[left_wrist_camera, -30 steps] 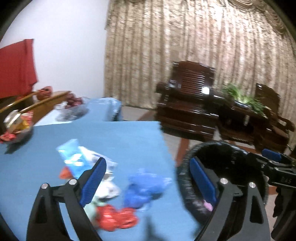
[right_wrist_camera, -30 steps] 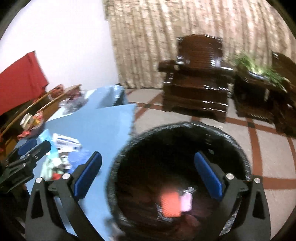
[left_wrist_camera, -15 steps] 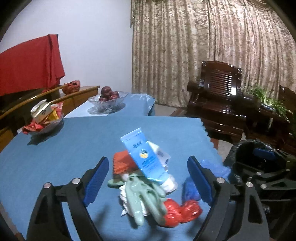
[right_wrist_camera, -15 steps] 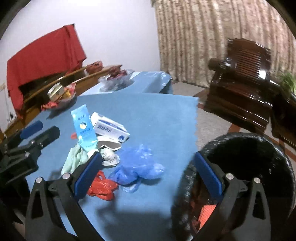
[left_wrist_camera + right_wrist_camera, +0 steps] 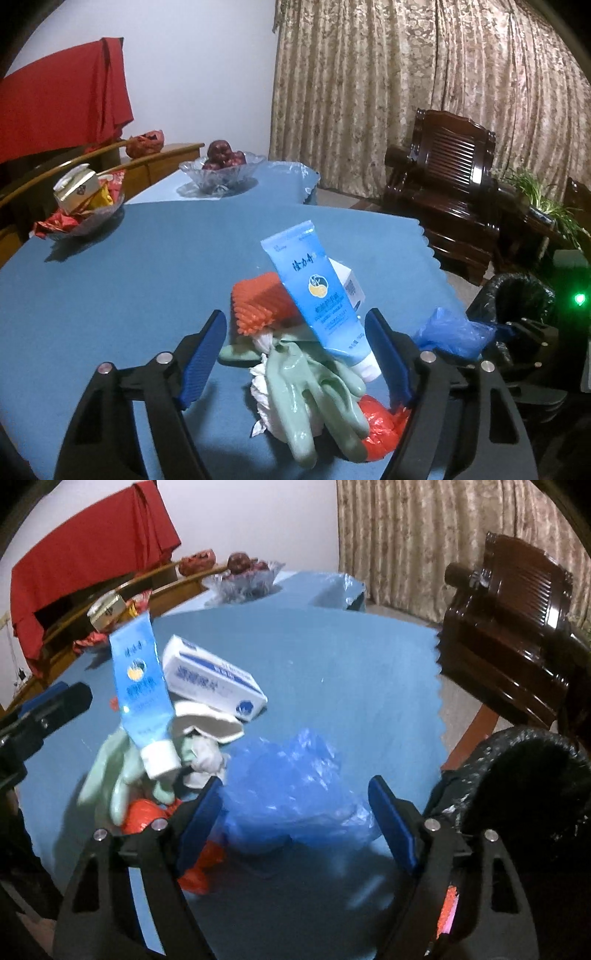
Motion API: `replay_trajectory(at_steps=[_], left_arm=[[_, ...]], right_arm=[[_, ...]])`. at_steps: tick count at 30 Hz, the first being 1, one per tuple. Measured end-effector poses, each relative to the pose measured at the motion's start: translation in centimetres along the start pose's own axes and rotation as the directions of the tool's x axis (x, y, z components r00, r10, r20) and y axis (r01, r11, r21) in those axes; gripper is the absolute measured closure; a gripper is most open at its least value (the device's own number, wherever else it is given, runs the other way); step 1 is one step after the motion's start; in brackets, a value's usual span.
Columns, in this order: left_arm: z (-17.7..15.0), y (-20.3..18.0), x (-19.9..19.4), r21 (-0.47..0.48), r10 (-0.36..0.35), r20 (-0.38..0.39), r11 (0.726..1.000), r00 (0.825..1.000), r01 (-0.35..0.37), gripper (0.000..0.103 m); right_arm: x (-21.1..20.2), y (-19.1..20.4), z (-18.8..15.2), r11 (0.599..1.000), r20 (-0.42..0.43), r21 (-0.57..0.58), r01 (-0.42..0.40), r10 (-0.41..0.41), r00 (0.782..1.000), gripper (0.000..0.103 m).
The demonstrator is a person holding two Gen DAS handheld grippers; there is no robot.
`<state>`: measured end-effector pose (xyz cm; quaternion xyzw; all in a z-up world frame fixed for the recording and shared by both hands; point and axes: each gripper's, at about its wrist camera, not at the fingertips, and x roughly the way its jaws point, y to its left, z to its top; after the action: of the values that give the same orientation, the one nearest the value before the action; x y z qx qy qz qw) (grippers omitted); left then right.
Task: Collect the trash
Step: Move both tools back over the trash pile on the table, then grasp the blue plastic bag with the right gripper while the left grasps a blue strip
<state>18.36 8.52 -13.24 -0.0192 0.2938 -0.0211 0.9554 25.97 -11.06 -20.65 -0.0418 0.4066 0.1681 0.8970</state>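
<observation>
Trash pile sitting on blue tablecloth (image 5: 110,266) near table edge. Right gripper (image 5: 295,812) hovering wide open, holding nothing — crumpled blue plastic bag (image 5: 291,775) lying directly between its jaws, nearest to this arm. Left gripper (image 5: 295,350) also gaping, empty, straddling green rubber glove (image 5: 310,391); blue tube (image 5: 314,291) leaning upright just ahead. Black-lined bin (image 5: 524,775) waiting at right, beside table.

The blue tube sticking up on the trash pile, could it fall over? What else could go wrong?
Yes, maybe. The blue tube leans on the pile, so the open left gripper closing around the green rubber glove might topple it. The blue plastic bag between the open right gripper's fingers is floppy and could slip out. The trash bin sits off the table's edge, so dropped pieces may land on the floor.
</observation>
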Motion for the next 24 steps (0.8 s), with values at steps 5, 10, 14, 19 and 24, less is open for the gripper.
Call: replay_trajectory(at_steps=[5, 10, 14, 19, 24], left_arm=[[-0.1, -0.2, 1.7, 0.002, -0.02, -0.026, 1.0, 0.999, 0.02, 0.027], [0.1, -0.3, 3.0, -0.011, -0.034, -0.036, 0.999, 0.999, 0.034, 0.029], [0.2, -0.5, 3.9, -0.011, -0.057, -0.051, 0.998, 0.997, 0.057, 0.044], [0.2, -0.9, 4.6, -0.003, -0.068, -0.07, 0.998, 0.995, 0.068, 0.067], [0.2, -1.5, 4.1, 0.011, -0.064, -0.057, 0.998, 0.996, 0.065, 0.089]], right_arm=[[1.2, 0.3, -0.2, 0.999, -0.041, -0.005, -0.049, 0.049, 0.998, 0.06], [0.7, 0.6, 0.2, 0.998, -0.027, -0.039, -0.058, 0.057, 0.998, 0.068], [-0.2, 0.1, 0.9, 0.998, 0.004, -0.024, -0.05, 0.05, 0.999, 0.069], [-0.9, -0.4, 1.6, 0.999, 0.031, -0.023, -0.042, 0.043, 0.999, 0.069], [-1.5, -0.6, 2.0, 0.999, 0.05, -0.014, -0.041, 0.041, 0.998, 0.069]])
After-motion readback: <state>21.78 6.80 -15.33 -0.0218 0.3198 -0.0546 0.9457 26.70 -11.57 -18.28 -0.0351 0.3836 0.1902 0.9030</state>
